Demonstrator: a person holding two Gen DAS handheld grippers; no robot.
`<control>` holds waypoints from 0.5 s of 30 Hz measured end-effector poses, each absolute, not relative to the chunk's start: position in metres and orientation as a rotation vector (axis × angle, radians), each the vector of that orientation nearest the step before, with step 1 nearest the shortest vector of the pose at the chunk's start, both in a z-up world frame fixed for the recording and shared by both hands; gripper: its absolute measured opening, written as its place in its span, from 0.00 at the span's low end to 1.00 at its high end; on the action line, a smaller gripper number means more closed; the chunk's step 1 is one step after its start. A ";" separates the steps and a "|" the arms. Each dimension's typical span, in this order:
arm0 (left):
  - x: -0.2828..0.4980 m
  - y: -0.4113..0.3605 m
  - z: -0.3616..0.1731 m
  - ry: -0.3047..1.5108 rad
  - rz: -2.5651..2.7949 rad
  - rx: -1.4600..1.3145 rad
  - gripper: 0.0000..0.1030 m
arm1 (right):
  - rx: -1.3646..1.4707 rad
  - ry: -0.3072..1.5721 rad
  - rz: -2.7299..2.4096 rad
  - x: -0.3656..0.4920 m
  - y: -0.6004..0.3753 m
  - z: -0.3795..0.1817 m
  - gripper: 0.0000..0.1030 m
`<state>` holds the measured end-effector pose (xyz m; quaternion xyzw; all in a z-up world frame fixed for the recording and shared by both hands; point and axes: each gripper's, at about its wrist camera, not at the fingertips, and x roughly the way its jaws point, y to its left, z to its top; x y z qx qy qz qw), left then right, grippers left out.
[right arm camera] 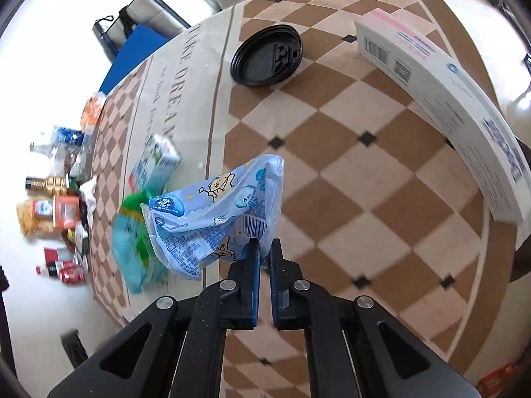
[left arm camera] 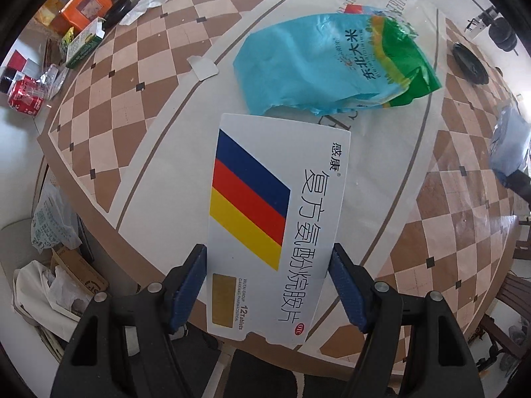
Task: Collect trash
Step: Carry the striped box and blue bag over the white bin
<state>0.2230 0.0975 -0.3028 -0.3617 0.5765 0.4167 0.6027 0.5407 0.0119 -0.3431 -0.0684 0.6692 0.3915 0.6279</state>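
Observation:
My left gripper (left arm camera: 267, 258) is shut on a flat white medicine box (left arm camera: 275, 219) with blue, red and yellow stripes, lifted above the checkered table (left arm camera: 109, 76). Beyond it a crumpled turquoise and green rice bag (left arm camera: 332, 63) lies on the table. My right gripper (right arm camera: 264, 248) is shut on a crinkled light-blue tissue wrapper (right arm camera: 215, 212), pinched at its lower edge and hanging above the table (right arm camera: 348, 199). The rice bag (right arm camera: 132, 242) shows blurred to its left. The wrapper (left arm camera: 509, 146) appears at the right edge of the left wrist view.
A black cup lid (right arm camera: 267, 54) and a long white carton (right arm camera: 441, 99) lie on the table's far side. A small green-white box (right arm camera: 156, 162) is near the rice bag. Boxes, cans and bottles (left arm camera: 66, 33) crowd the far table end. Bags and cardboard (left arm camera: 49, 285) sit below the table edge.

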 end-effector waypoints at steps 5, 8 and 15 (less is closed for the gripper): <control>0.215 0.063 -0.271 1.270 0.927 -0.787 0.69 | -0.213 1.518 0.919 0.490 -0.031 -0.332 0.05; 0.200 0.046 -0.262 1.223 0.893 -0.766 0.69 | -0.224 1.509 0.929 0.452 -0.065 -0.326 0.05; 0.121 -0.006 -0.271 1.151 0.781 -0.817 0.69 | -0.226 1.506 0.900 0.356 -0.156 -0.328 0.05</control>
